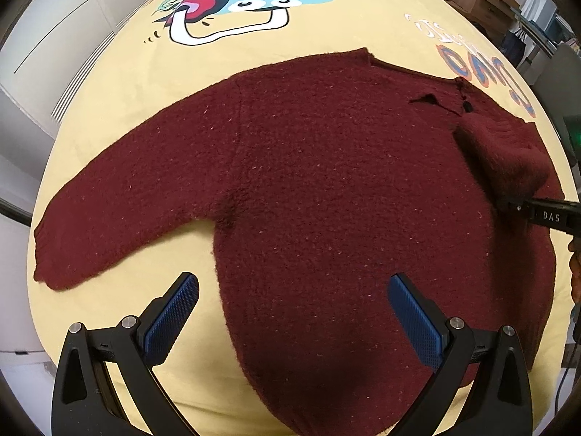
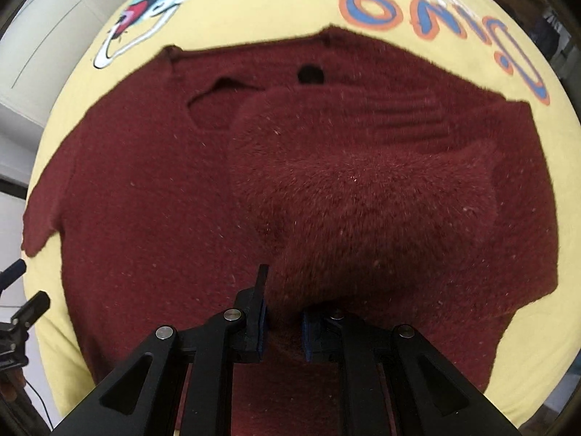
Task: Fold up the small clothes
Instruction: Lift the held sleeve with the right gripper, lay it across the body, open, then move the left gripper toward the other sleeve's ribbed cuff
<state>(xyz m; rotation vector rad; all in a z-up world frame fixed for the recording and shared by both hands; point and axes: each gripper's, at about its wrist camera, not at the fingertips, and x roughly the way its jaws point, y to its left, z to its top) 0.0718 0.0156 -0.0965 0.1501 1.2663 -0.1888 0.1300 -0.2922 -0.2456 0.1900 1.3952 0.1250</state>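
Flat, fuzzy maroon sweater (image 1: 326, 189) on yellow sheet (image 1: 120, 83), right gripper (image 2: 283, 321) pinching sleeve (image 2: 363, 210), left gripper (image 1: 292, 318) wide.

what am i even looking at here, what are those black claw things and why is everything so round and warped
These are two handheld grippers, one in each of a person's hands; there is no robot arm. Each carries a fisheye camera looking along its jaws, which bends the picture. One picture comes from the left gripper: its jaws with blue pads are wide open and hold nothing, above a dark red knitted sweater lying on a yellow cartoon-print sheet. The other picture comes from the right gripper: its jaws are pinched shut on the sweater's sleeve, which is lifted over the body of the sweater. The other sleeve lies flat, spread out sideways.
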